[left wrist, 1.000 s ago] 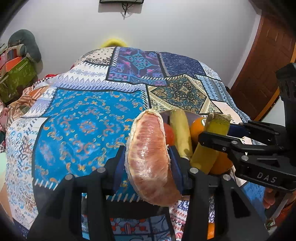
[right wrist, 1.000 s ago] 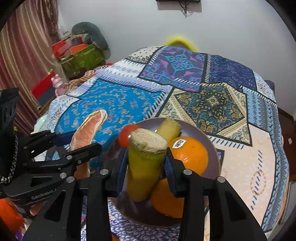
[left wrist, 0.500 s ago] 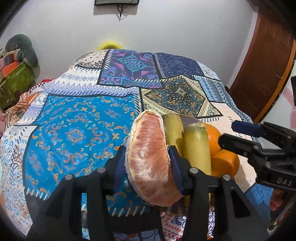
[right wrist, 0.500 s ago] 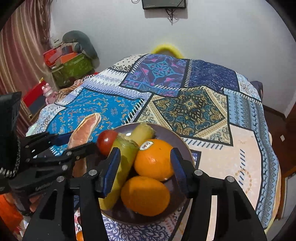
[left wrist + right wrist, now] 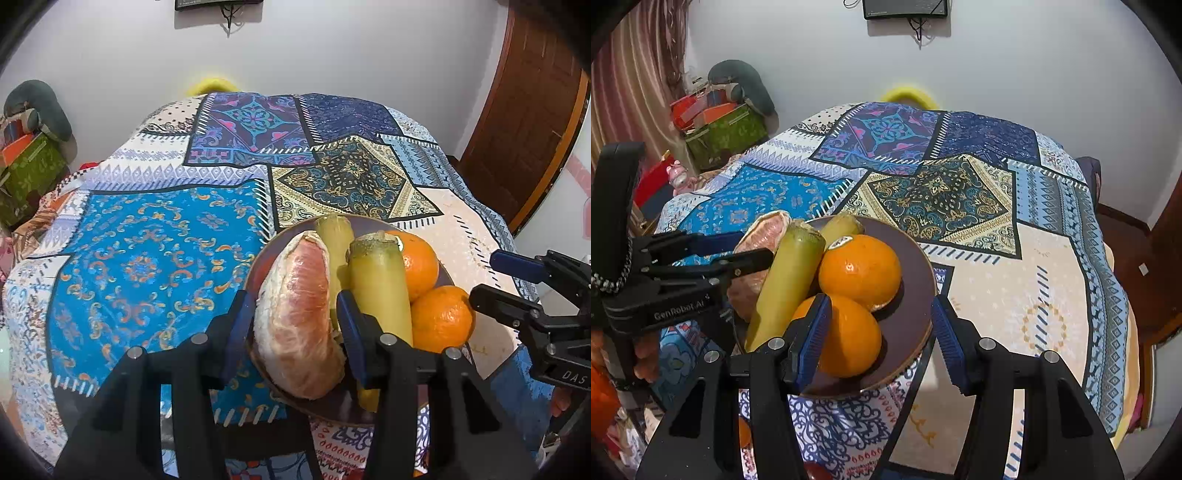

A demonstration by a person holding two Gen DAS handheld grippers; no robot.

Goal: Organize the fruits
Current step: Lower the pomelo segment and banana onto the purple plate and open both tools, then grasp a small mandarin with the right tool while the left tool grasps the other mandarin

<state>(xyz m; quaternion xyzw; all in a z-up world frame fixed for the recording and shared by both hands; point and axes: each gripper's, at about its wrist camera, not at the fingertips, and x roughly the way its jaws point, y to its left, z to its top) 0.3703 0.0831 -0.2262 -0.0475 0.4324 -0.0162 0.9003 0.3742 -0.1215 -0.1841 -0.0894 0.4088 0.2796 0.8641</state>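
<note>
White walls back a bed spread with a patchwork quilt [image 5: 159, 254] of blue, navy and cream panels, with a wooden door [image 5: 524, 122] at the right and a green box [image 5: 727, 134] stacked with clutter in the far left corner. Near the quilt's front edge sits a dark brown plate [image 5: 916, 280] heaped with fruit. The left claw [image 5: 293, 325] pinches a wrapped pink pomelo wedge [image 5: 299, 317] between its blue pads, holding it upright at the plate's left side. Just right of the wedge a long yellow-green stalk piece [image 5: 382, 288] leans across the plate, and a second, similar piece [image 5: 334, 236] lies behind it. Two oranges [image 5: 860, 273] fill the plate's right half, one stacked behind the other, the rear one bearing a small sticker; the nearer orange touches the leaning stalk. The right claw [image 5: 881, 343] hangs spread wide over the plate's near edge with nothing between its pads; its left pad stands in front of the nearer orange, though whether it touches the fruit cannot be told.
</note>
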